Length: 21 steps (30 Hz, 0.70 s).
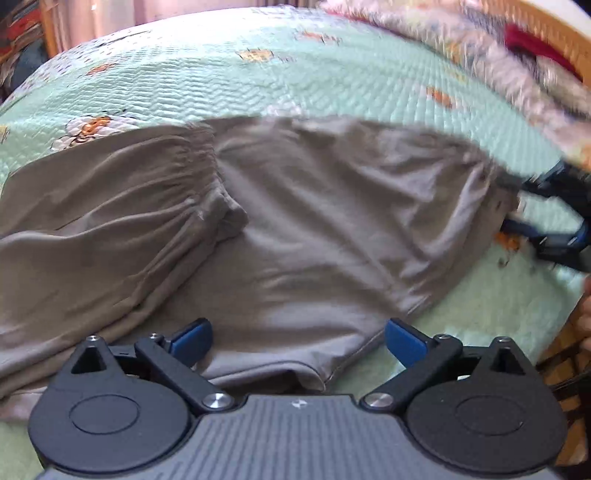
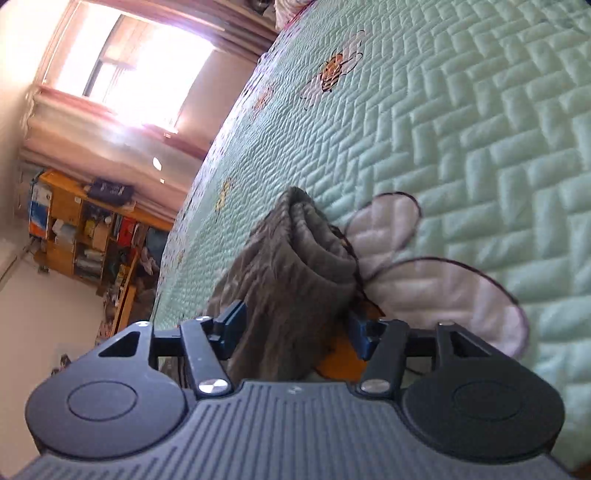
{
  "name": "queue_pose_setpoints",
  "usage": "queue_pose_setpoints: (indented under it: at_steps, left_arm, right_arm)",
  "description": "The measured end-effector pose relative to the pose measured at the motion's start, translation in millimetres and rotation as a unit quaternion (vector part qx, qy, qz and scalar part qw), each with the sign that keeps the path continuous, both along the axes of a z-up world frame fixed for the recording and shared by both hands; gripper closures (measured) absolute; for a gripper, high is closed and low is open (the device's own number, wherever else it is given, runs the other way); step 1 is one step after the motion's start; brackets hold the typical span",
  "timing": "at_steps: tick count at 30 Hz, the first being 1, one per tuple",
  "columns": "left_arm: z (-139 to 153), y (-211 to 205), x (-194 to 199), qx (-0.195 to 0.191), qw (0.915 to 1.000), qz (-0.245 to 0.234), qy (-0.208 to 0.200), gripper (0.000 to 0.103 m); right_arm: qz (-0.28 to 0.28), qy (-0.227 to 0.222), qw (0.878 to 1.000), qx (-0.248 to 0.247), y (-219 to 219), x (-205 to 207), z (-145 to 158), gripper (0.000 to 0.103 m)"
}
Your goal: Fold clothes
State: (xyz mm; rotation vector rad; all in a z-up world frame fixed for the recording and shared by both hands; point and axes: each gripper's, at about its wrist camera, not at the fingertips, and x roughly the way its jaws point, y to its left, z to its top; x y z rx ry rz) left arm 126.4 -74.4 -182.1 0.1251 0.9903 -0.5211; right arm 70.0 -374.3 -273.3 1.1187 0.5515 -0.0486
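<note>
A grey-brown garment [image 1: 295,221] with a gathered elastic waistband [image 1: 192,173] lies spread and partly folded on a mint quilted bedspread [image 1: 221,85]. My left gripper [image 1: 297,332] hovers open over the garment's near hem, nothing between its blue pads [image 1: 192,338]. My right gripper [image 1: 513,206] sits at the garment's right end. In the right wrist view, the right gripper [image 2: 295,328] is tilted sideways with its jaws spread wide. A folded bundle of the garment [image 2: 295,266] stands between them, and a gap shows beside the right pad [image 2: 360,332].
A crumpled patterned blanket [image 1: 517,66] lies along the bed's far right, against a wooden headboard [image 1: 554,22]. A hand [image 1: 585,314] shows at the right edge. Past the bed's edge stand a wooden shelf unit [image 2: 85,229] and a bright window [image 2: 129,62].
</note>
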Motion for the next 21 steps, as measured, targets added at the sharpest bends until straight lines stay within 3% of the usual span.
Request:
queue_pose_setpoints:
  at_steps: [5, 6, 9, 12, 16, 21]
  left_arm:
    - [17.0, 18.2, 0.1, -0.022, 0.9996, 0.018, -0.01, 0.003]
    - [19.3, 23.3, -0.2, -0.026, 0.9994, 0.022, -0.01, 0.003]
    - [25.4, 44.1, -1.7, -0.038, 0.9985, 0.038, -0.011, 0.003]
    - [30.6, 67.7, -3.8, -0.048, 0.9971, 0.057, -0.017, 0.003]
    - [37.7, 110.7, -3.7, -0.078, 0.9926, 0.09, -0.025, 0.003]
    - [45.0, 170.6, -9.3, -0.12, 0.9828, 0.135, -0.037, 0.002]
  right_arm:
    - [-0.018, -0.026, 0.999, -0.018, 5.3, 12.5, -0.5, 0.033]
    - [-0.02, -0.031, 0.999, -0.019, 5.9, 14.1, -1.0, 0.036]
    - [-0.015, -0.027, 0.999, -0.018, 2.5, 15.1, -3.5, 0.071]
    - [-0.015, -0.032, 0.999, -0.021, 2.0, 11.4, 2.7, 0.076]
    - [-0.009, -0.07, 0.995, -0.07, 22.8, 12.2, 44.8, 0.077]
    - [0.026, -0.127, 0.981, -0.148, 72.0, 25.4, 119.1, 0.078]
